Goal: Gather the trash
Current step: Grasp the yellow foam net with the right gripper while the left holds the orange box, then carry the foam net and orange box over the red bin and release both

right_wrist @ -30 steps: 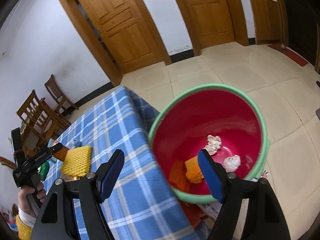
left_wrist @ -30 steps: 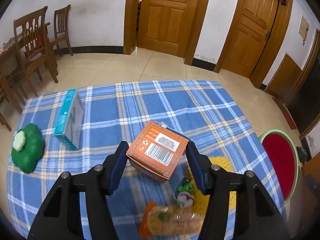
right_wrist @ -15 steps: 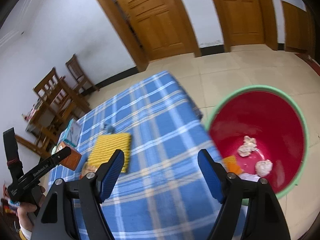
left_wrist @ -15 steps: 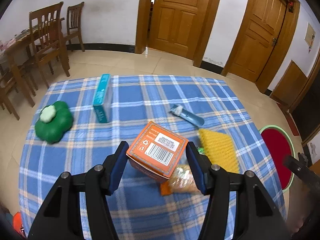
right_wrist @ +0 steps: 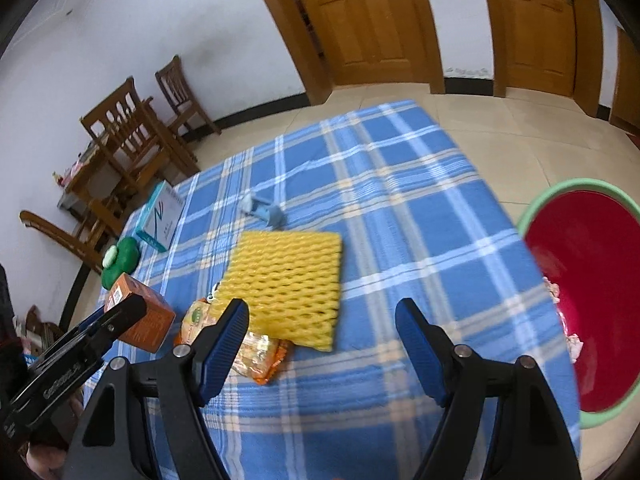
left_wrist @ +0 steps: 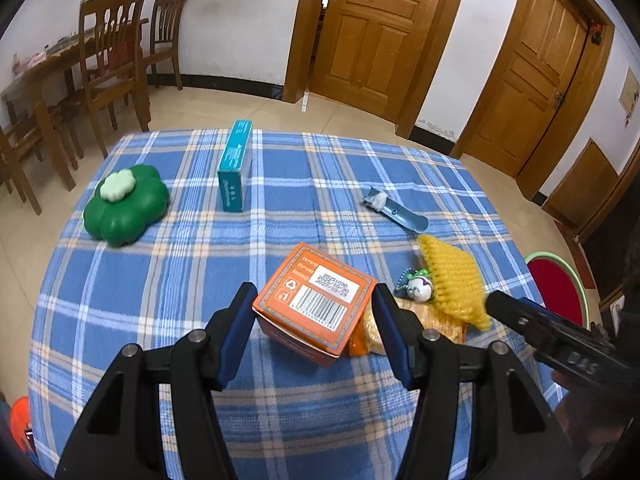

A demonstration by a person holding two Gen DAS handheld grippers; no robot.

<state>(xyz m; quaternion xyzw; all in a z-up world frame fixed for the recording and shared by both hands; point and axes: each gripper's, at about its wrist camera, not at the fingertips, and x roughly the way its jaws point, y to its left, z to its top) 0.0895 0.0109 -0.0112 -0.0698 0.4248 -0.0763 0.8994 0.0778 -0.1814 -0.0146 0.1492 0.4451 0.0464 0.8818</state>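
My left gripper [left_wrist: 314, 322] is shut on an orange box [left_wrist: 316, 304] with a barcode and holds it above the blue plaid table [left_wrist: 192, 272]; the box also shows in the right wrist view [right_wrist: 140, 320]. My right gripper [right_wrist: 322, 338] is open and empty above the table, near a yellow foam net [right_wrist: 286, 276] and an orange snack wrapper [right_wrist: 256, 354]. The red bin with a green rim [right_wrist: 588, 264] stands on the floor to the right and holds crumpled paper [right_wrist: 574, 344].
On the table are a green flower-shaped box [left_wrist: 126, 204], a teal carton [left_wrist: 236, 164], a blue scoop with a white wad [left_wrist: 394, 210] and a small keychain toy [left_wrist: 416, 286]. Wooden chairs [left_wrist: 112, 68] stand at the far left. Doors [left_wrist: 376, 28] are behind.
My left gripper has pulled back and up with the orange box, so more of the table shows. My right gripper has swung left from over the bin to over the table.
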